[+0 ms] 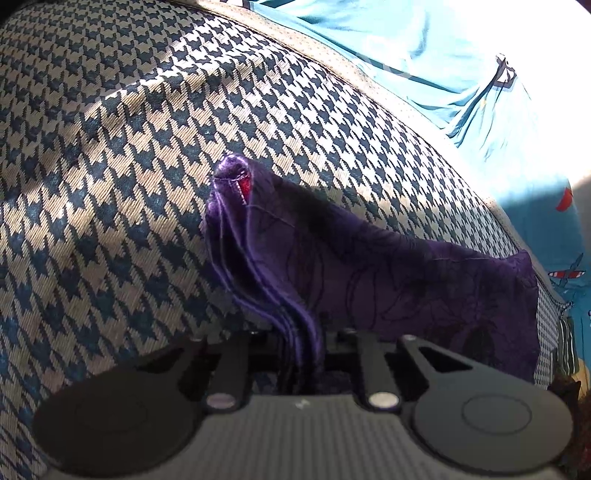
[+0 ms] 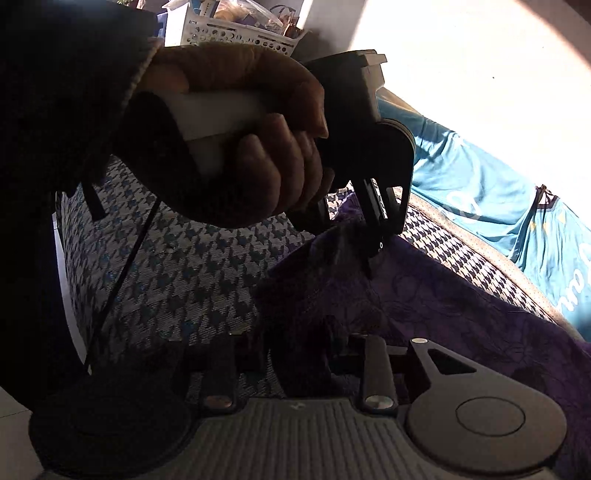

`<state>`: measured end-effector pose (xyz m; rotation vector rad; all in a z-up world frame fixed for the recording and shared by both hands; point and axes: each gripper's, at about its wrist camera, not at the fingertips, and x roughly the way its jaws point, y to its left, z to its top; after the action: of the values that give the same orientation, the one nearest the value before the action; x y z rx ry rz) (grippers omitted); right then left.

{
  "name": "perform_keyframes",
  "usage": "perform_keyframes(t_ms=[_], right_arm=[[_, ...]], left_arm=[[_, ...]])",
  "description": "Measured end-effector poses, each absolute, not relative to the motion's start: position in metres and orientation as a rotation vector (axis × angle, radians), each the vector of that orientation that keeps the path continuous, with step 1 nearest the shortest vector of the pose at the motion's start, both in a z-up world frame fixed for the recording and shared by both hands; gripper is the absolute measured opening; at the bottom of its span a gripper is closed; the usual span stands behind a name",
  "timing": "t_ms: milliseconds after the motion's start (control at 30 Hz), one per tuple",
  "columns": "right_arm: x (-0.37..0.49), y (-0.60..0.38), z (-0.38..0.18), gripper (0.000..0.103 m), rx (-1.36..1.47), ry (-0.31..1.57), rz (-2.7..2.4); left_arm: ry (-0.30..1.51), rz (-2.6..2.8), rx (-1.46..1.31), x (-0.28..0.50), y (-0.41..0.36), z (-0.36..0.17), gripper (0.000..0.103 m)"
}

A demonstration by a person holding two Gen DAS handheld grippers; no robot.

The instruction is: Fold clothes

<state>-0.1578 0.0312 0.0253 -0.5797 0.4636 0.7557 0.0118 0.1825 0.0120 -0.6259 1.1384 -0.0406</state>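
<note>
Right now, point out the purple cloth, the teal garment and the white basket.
purple cloth [image 1: 424, 291]: left wrist view, its flat middle.
teal garment [image 2: 476, 195]: right wrist view, a wrinkled fold.
white basket [image 2: 236, 35]: right wrist view, its perforated wall.

Houndstooth-patterned surface [image 1: 147, 147], dark blue on pale cream, woven texture; fills most of the left wrist view and runs under everything in the right wrist view. Patches of sunlight and shadow across it. Its far edge carries a plain beige border strip [image 1: 373, 88].

Beyond that border, a teal sheet [image 1: 424, 48], rumpled, with printed motifs: a small aeroplane figure [image 1: 565, 275] and pale lettering, unreadable.

Upper part of right wrist view: white perforated basket [image 2: 229, 31], holding assorted items too small to identify. To its right, bright pale floor [image 2: 480, 66], overexposed.
</note>
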Motion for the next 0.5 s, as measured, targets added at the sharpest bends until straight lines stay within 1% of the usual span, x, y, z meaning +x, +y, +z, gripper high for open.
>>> perform_keyframes(t_ms=[167, 300, 400, 433, 467, 500], right_arm=[[-0.165, 0.042, 0.015, 0.036, -0.670, 0.420, 0.754], [-0.171, 0.049, 0.006, 0.037, -0.754, 0.352, 0.738], [-0.176, 0.055, 0.000, 0.035, -0.820, 0.294, 0.722], [-0.176, 0.055, 0.000, 0.024, -0.830, 0.286, 0.716], [-0.176, 0.056, -0.001, 0.016, -0.838, 0.279, 0.709], [-0.175, 0.055, 0.002, 0.013, -0.827, 0.275, 0.707]], left_arm=[[1.138, -0.040, -0.630, 0.011, 0.183, 0.012, 0.013], [1.138, -0.040, -0.637, 0.011, 0.185, 0.012, 0.013], [1.137, -0.040, -0.635, 0.011, 0.187, 0.011, 0.014], [1.135, -0.040, -0.630, 0.012, 0.186, 0.011, 0.014], [1.132, -0.039, -0.622, 0.012, 0.185, 0.011, 0.014], [1.126, -0.038, -0.613, 0.012, 0.183, 0.012, 0.014]])
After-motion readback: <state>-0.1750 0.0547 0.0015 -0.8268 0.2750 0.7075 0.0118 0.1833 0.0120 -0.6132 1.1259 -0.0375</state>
